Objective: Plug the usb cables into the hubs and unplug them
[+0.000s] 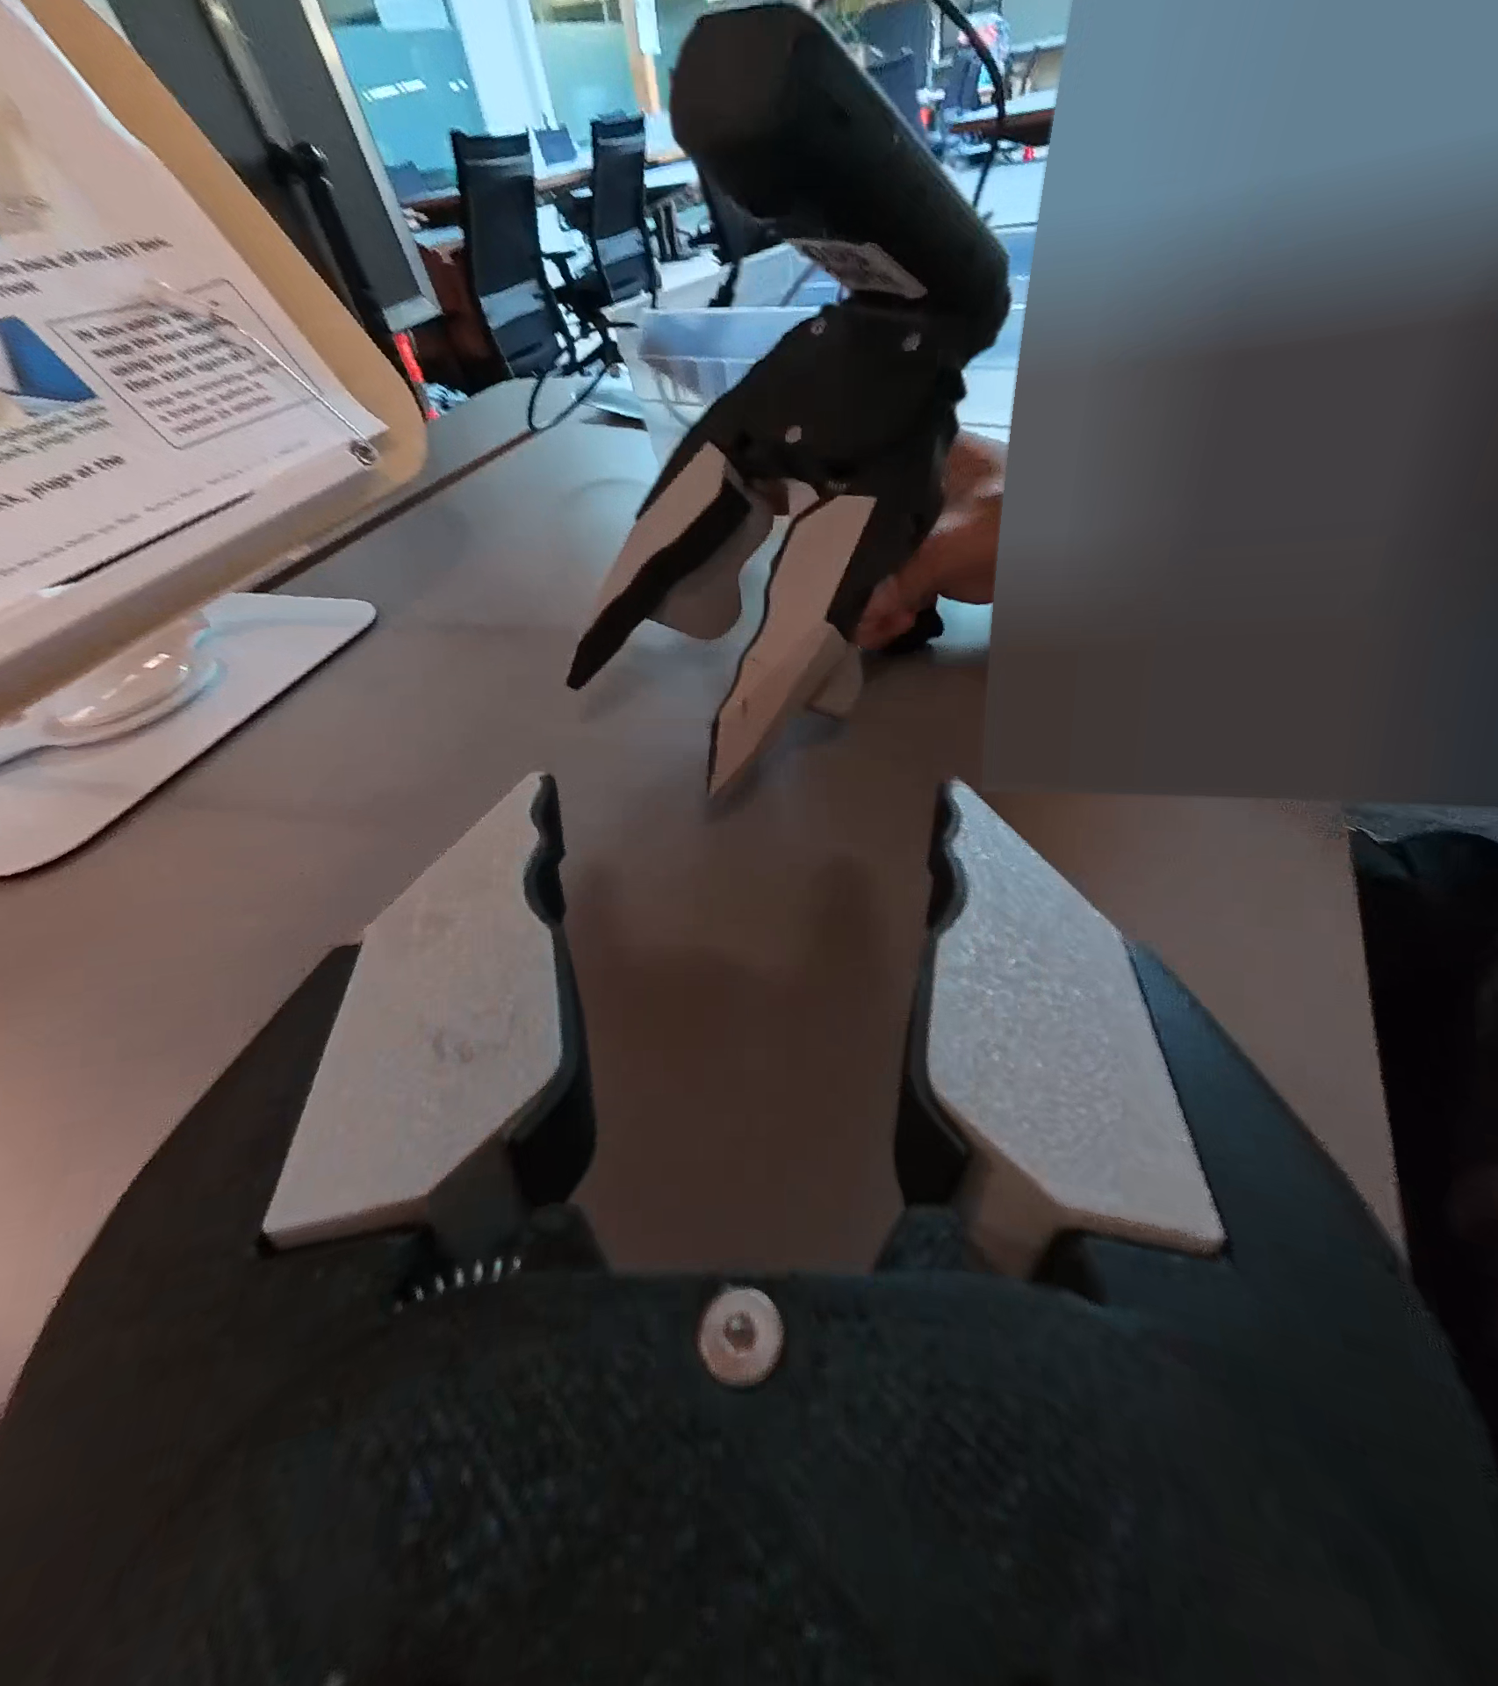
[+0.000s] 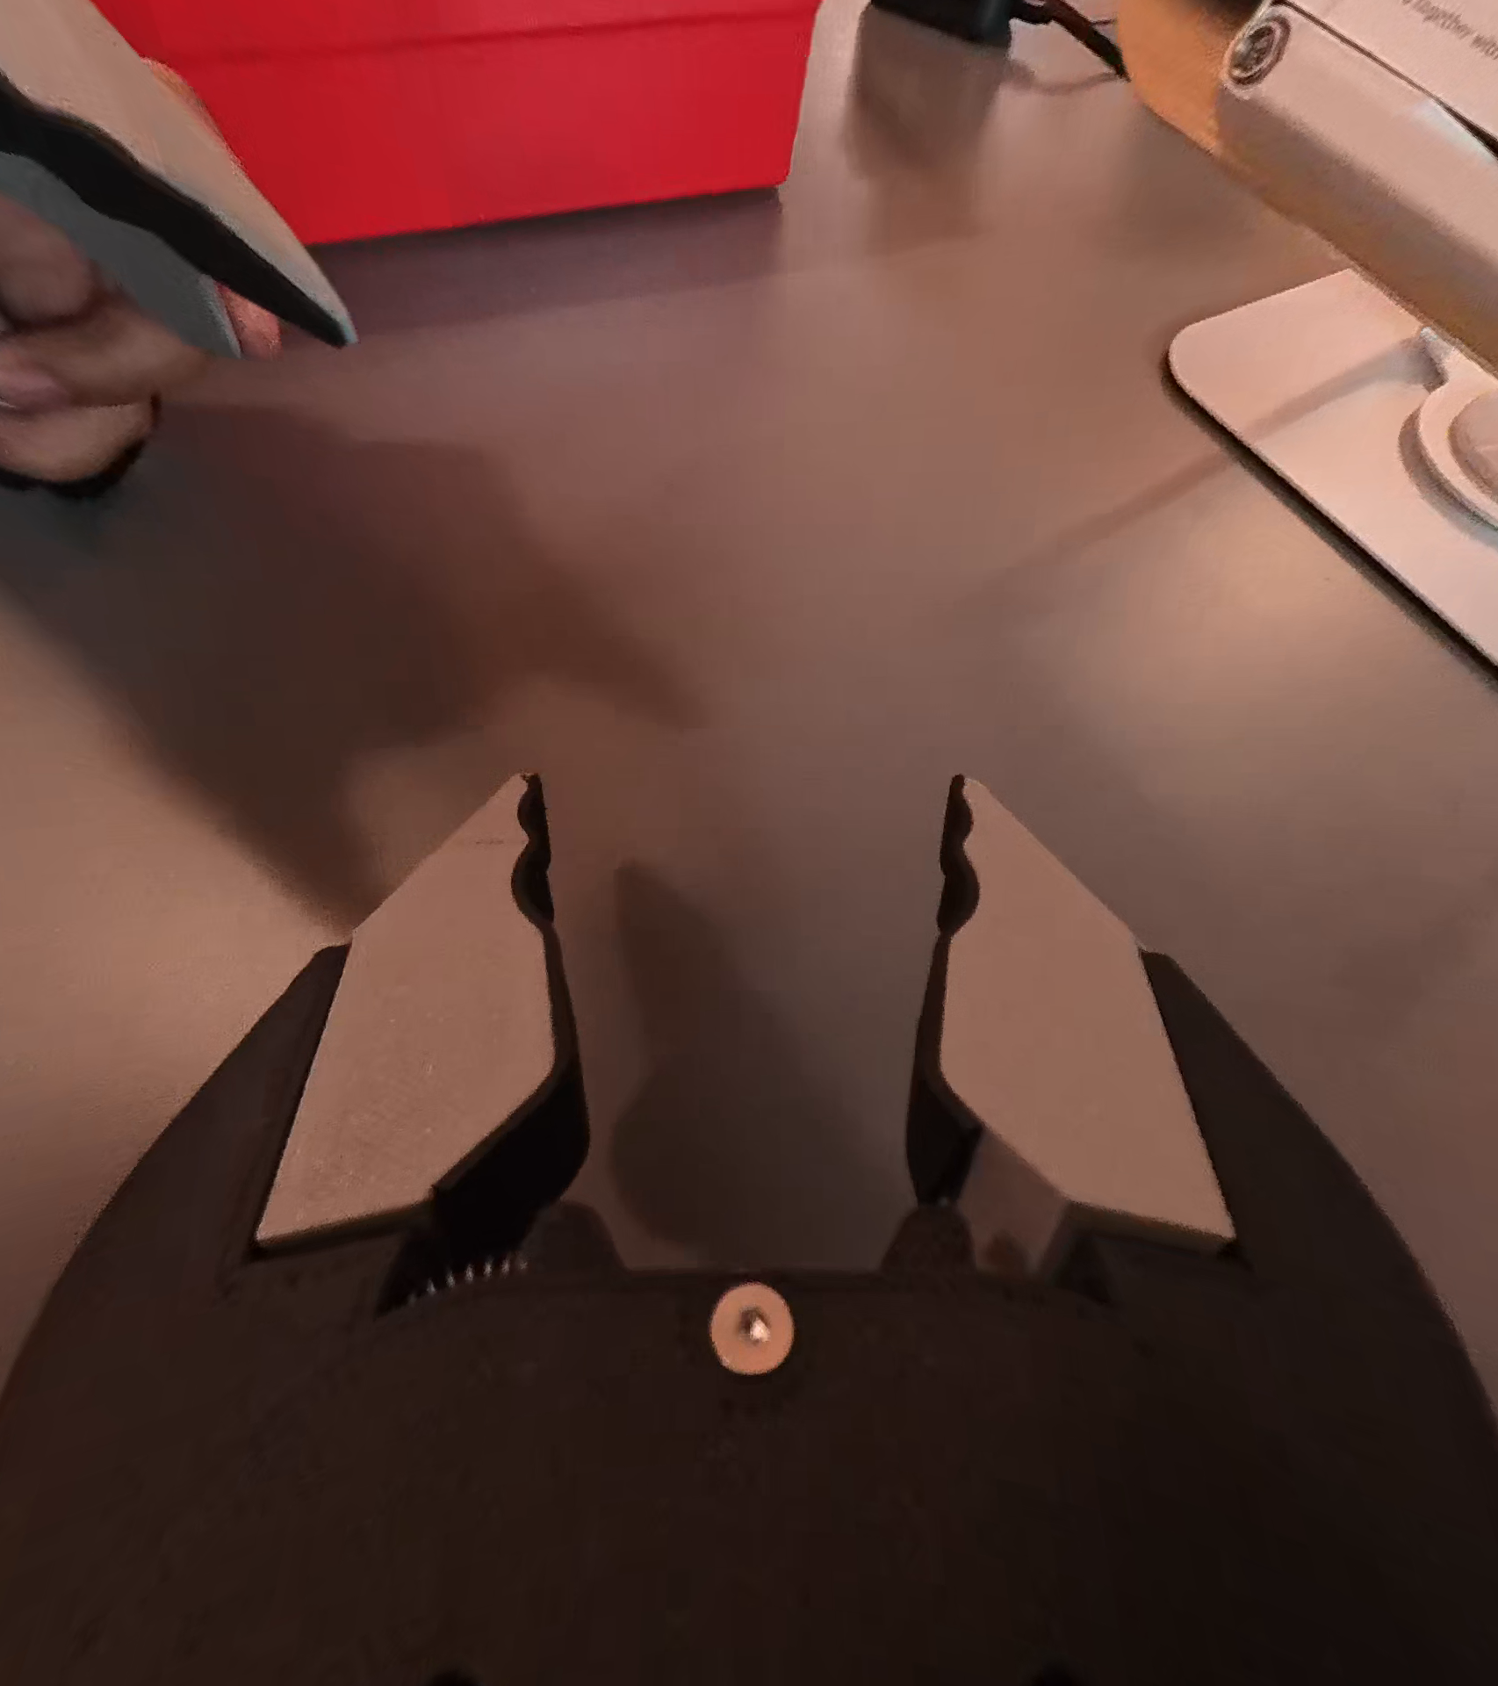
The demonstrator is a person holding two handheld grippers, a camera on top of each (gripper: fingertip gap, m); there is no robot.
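No USB cable or hub shows in either view. My left gripper [image 1: 747,794] is open and empty, held low over the grey table [image 1: 453,730]. My right gripper [image 2: 745,785] is also open and empty above bare table. In the left wrist view the right gripper [image 1: 650,730] points down at the table ahead of me, jaws apart, with a hand [image 1: 955,538] behind it. In the right wrist view one of the left gripper's fingers [image 2: 180,228] shows at the upper left, held by a hand [image 2: 43,365].
A white stand with a printed instruction sheet [image 1: 88,319] and a flat base [image 1: 134,712] stands at the left; the base also shows in the right wrist view [image 2: 1329,438]. A red box [image 2: 472,109] sits at the far table edge. A clear container [image 1: 709,356] and office chairs [image 1: 508,246] are behind.
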